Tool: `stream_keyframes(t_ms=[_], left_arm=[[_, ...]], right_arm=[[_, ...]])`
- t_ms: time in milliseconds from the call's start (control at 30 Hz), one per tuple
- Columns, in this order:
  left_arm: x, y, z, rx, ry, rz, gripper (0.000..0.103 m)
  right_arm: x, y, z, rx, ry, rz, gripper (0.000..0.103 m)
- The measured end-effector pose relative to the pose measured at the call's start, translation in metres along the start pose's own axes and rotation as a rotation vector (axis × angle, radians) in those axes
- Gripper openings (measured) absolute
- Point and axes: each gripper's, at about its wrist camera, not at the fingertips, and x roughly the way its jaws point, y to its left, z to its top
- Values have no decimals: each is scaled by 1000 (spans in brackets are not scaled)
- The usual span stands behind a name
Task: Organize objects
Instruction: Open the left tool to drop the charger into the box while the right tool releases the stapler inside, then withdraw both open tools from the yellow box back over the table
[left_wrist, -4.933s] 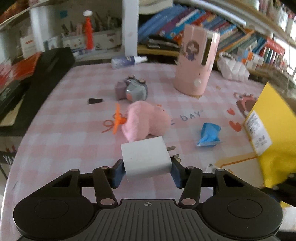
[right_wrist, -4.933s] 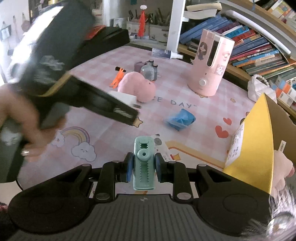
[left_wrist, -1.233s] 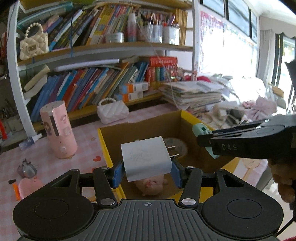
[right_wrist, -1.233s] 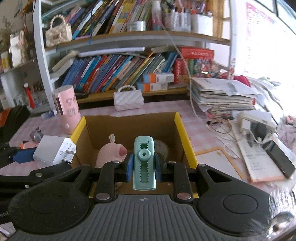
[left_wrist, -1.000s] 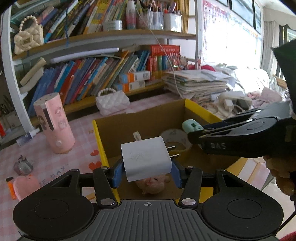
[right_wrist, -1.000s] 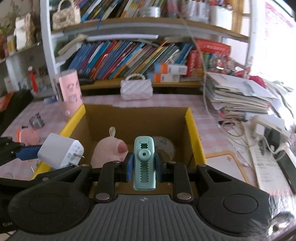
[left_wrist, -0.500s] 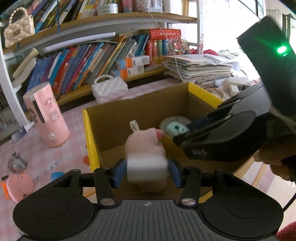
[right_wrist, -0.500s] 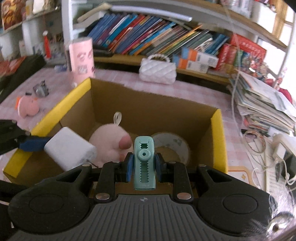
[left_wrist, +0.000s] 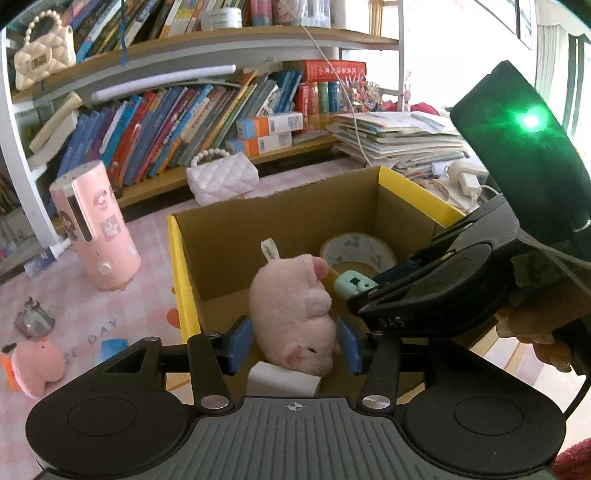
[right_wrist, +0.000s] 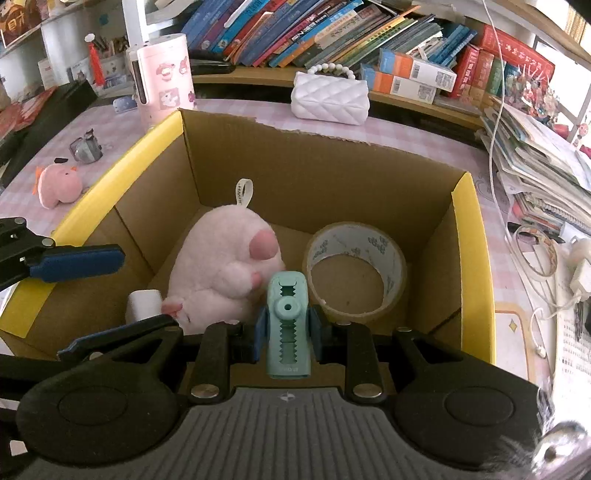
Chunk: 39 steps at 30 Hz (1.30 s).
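Left wrist view looks over a pink checked table (left_wrist: 147, 295) toward crowded bookshelves (left_wrist: 184, 110) and a bright window. On it stands a carton (left_wrist: 177, 266) with yellow flaps. Much of the charger (left_wrist: 282, 380) is cut off below the left gripper (left_wrist: 293, 343), whose jaws stand wide and empty; it lies in the carton just beside the plush pig (left_wrist: 295, 310). The right gripper (right_wrist: 286, 328) is clamped on a teal sharpener (right_wrist: 287, 325) over the carton, near a tape roll (right_wrist: 354, 273). Outside sit a pink cylinder (left_wrist: 94, 229), a white purse (left_wrist: 221, 177), a small pink toy (left_wrist: 35, 362) and paper stacks (left_wrist: 399, 136).
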Motion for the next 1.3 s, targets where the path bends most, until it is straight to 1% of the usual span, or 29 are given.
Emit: stream_keyframes(t_ms=[33,133,167,233,267,300,367,467,533,667,767,833,933,1067,1133,1300], left_arm=[[-2,0,0,3,-9,-1,53],[-13,2,1,-8,-58,14,65],[-18,3,1,-11,-79,22,73],[-27,6,2,-18,-116,34,79],[-33,7,2,-23,-139,42,81],[-38,9,2,-30,-155,49,82],[-48,12,1,-50,-184,57,83],[-61,14,-2,-75,-217,65,86],[-70,15,-6,-82,-240,71,87],[-82,15,-13,-88,-269,80,87],[-90,17,-19,-105,-282,80,87],[-96,19,-24,-115,-288,81,88],[-102,21,-33,-126,-284,75,88],[-111,24,-49,-130,-260,68,88],[-115,27,-57,-131,-240,69,88],[-121,33,-79,-131,-167,85,88]], right_arm=[[0,0,0,-1,-3,-3,23],[-7,-1,-2,22,-46,-1,25],[-10,-2,-3,38,-58,2,28],[-17,-4,-4,74,-86,1,29],[-22,-5,-6,94,-106,-3,33],[-26,-6,-7,110,-123,-9,36],[-36,-7,-10,141,-159,-26,38],[-53,-7,-16,196,-218,-67,43],[-66,-6,-21,225,-265,-105,45],[-90,-1,-36,262,-349,-206,55],[-107,3,-51,294,-400,-274,58],[-117,6,-62,326,-420,-310,58],[-127,11,-80,371,-427,-348,59],[-135,28,-101,406,-407,-376,59],[-135,38,-108,413,-382,-378,59],[-126,70,-124,389,-287,-343,63]])
